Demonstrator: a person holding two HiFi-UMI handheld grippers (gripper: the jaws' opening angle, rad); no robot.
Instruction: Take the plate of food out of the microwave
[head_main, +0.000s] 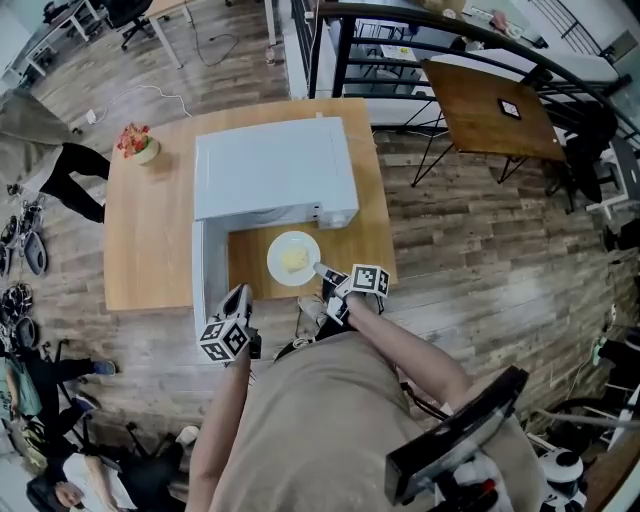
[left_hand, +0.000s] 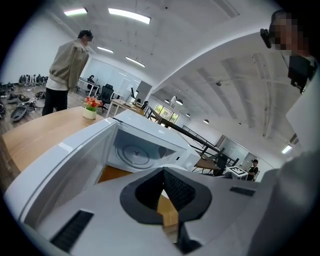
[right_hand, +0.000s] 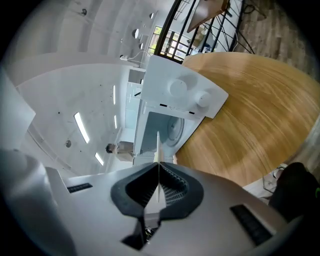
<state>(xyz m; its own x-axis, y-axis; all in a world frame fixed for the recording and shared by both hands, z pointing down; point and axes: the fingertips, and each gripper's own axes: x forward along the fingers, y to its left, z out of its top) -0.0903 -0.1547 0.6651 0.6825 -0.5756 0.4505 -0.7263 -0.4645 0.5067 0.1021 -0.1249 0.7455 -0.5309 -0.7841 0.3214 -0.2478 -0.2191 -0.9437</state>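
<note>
A white plate (head_main: 283, 247) with yellow food (head_main: 294, 260) is outside the white microwave (head_main: 275, 165), over the wooden table (head_main: 150, 230) just in front of the open cavity. My right gripper (head_main: 325, 272) is shut on the plate's near right rim. In the right gripper view the plate (right_hand: 158, 147) shows edge-on as a thin white line pinched between the pads (right_hand: 170, 187). The microwave door (head_main: 208, 270) stands open toward me on the left. My left gripper (head_main: 238, 298) hangs beside the door's outer end, its jaws (left_hand: 163, 175) together with nothing in them.
A pot of red flowers (head_main: 138, 143) stands at the table's far left corner. A person (left_hand: 67, 70) stands beyond that corner. A second brown table (head_main: 490, 105) and a black railing lie to the far right. The microwave's turntable (left_hand: 132, 152) is bare.
</note>
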